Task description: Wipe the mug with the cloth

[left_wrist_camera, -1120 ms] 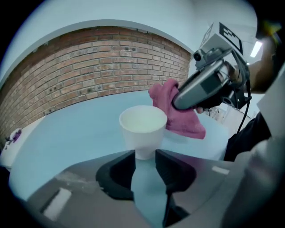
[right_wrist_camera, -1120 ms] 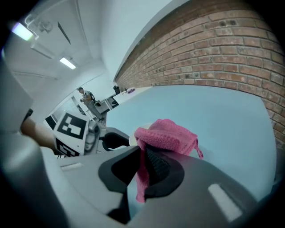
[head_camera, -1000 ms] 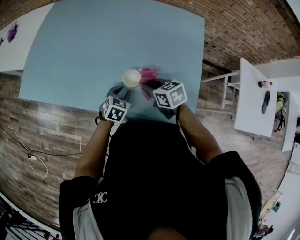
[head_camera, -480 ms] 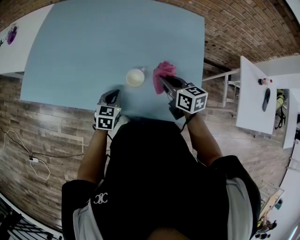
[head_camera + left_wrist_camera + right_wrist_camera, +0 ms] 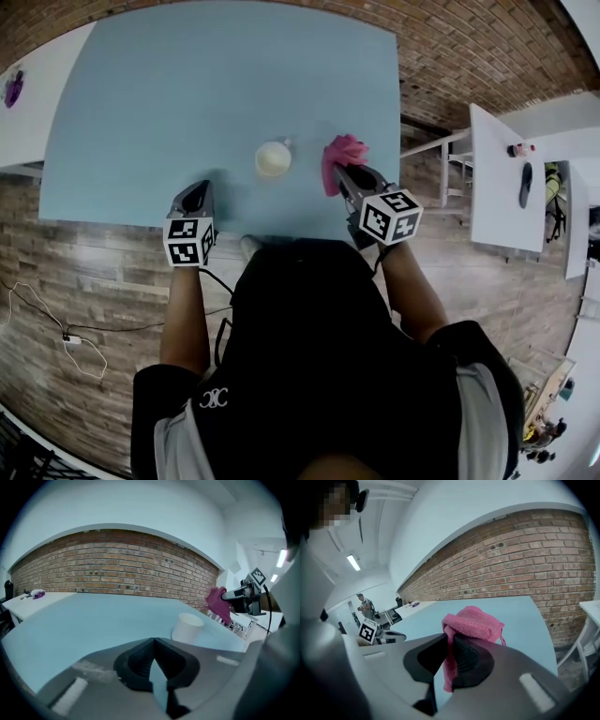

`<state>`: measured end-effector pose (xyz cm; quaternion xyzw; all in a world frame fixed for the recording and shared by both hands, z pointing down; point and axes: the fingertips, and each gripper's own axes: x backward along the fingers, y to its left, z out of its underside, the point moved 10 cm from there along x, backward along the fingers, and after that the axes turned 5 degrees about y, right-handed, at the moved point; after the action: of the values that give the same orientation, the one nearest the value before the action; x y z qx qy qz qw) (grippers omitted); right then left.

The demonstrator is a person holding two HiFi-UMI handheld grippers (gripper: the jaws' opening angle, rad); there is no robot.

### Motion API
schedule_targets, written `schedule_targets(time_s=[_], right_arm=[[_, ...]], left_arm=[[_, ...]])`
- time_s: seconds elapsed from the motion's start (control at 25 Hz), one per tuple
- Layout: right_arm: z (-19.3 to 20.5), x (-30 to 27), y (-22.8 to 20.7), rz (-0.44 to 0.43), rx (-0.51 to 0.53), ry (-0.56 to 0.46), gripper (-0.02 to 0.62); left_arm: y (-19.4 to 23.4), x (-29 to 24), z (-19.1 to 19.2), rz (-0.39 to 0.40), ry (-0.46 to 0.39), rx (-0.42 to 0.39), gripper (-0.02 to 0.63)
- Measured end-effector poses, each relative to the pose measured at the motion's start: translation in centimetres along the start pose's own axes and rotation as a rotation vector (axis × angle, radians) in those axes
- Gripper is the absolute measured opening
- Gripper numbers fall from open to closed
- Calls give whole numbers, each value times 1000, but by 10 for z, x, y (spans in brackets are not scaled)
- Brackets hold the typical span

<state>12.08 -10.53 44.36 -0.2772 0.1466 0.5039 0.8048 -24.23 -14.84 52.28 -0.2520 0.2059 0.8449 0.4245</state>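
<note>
The pale blue bench (image 5: 187,94) is filling most of the head view, and the task's things are sitting near its front edge. The left hand-held gripper (image 5: 196,190) is hovering off to the mug's left with its jaws pressed together and nothing between them. The right hand-held gripper (image 5: 349,174) is clamping the pink cloth (image 5: 341,154) just right of the mug and clear of it.

The white mug (image 5: 273,158) is standing upright on the bench between the two grippers, touched by neither. It is looking rigid, smooth and probably light, so I judge it is likely to slide or tip under a sideways wipe. The empty gripper is best pinching its rim or wall to steady it.

The cloth is looking soft and limp. It is bunching beyond the jaws, so that pad is what should be meeting the mug.

The head view is showing the mug's open mouth and the spacing. The left gripper view is showing its side wall instead. The right gripper view is missing the mug but is showing the pads biting a fold, with a tail hanging below.
</note>
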Motion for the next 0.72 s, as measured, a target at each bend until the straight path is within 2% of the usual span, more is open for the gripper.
schedule_targets(time_s=[0.24, 0.4, 0.72], right_arm=[[5, 21, -6, -15, 55, -21, 35], [17, 36, -10, -43, 85, -34, 35], [65, 101, -34, -165, 118, -54, 35]], left_arm=[[-14, 10, 1, 13, -64, 12, 0], [-38, 23, 8, -27, -77, 13, 0], [-140, 58, 32, -104, -102, 15, 0]])
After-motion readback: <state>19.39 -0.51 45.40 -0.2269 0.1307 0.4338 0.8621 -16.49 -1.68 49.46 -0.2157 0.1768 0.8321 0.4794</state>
